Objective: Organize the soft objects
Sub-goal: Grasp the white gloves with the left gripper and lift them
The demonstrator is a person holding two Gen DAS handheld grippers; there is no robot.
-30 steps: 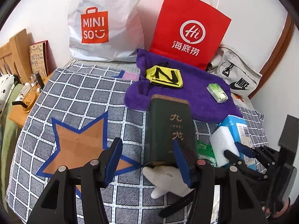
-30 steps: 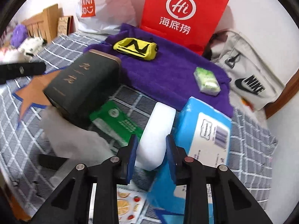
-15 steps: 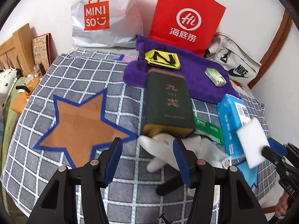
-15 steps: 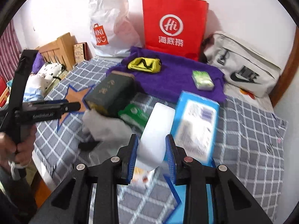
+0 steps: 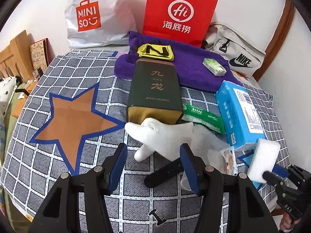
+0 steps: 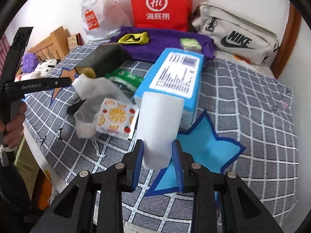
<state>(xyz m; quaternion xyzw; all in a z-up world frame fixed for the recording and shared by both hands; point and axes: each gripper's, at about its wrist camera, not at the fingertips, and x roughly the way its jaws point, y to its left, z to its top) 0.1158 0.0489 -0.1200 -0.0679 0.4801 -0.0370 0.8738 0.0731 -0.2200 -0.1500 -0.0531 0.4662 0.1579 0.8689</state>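
Observation:
My right gripper (image 6: pixel 158 156) is shut on a white sponge block (image 6: pixel 160 124) and holds it above a blue star patch (image 6: pixel 206 151) on the checked cover. In the left wrist view the same white sponge block (image 5: pixel 263 160) shows at the lower right, clamped in the right gripper (image 5: pixel 272 171). My left gripper (image 5: pixel 154 165) hovers open over the cover with nothing between its fingers. Just beyond it lies a white glove (image 5: pixel 161 137) against a dark green box (image 5: pixel 155 91). A purple towel (image 5: pixel 194 71) lies at the back with a yellow pouch (image 5: pixel 155 51) on it.
A blue tissue pack (image 6: pixel 175 77), a green packet (image 6: pixel 126 76) and a fruit-print sachet (image 6: pixel 115 117) lie mid-cover. An orange star patch (image 5: pixel 73 116) is at the left. A red paper bag (image 5: pixel 178 11), a white shopping bag (image 5: pixel 93 15) and a grey Nike bag (image 6: pixel 237 35) line the wall.
The right gripper lifted the white sponge off the cover and carried it back toward the near right, over the blue star. The left gripper drew back from the dark green box.

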